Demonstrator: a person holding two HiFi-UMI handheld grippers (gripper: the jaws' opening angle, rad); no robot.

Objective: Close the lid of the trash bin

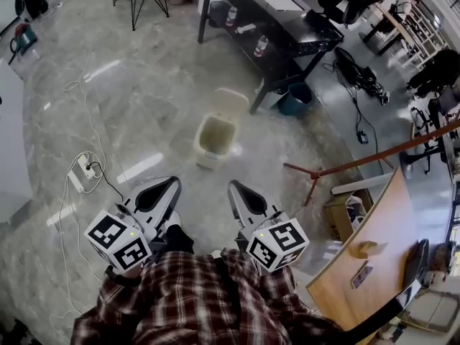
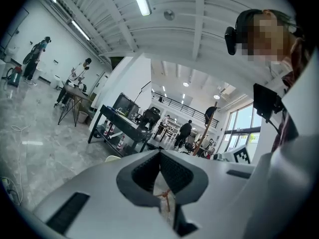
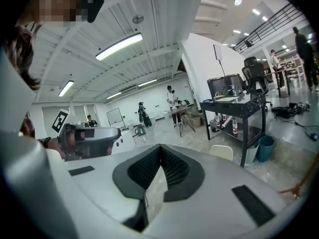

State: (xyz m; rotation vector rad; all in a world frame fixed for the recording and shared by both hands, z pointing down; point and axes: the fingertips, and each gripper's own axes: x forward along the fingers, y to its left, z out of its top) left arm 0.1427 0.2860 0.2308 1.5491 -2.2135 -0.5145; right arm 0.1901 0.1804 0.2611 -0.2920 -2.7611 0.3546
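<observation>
Trash bin (image 1: 215, 141) stands on the floor at 12 o'clock, well apart from the left hand-held gripper (image 1: 172, 184) and right hand-held gripper (image 1: 233, 186). Both are seen with jaws together and empty. The upright lid (image 1: 230, 100) may be overshot, or the bin shoved away.

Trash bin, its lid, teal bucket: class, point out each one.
trash bin (image 1: 208, 159): head view, front wall.
lid (image 1: 230, 100): head view, middle of the raised panel.
teal bucket (image 1: 293, 106): head view, side wall.
</observation>
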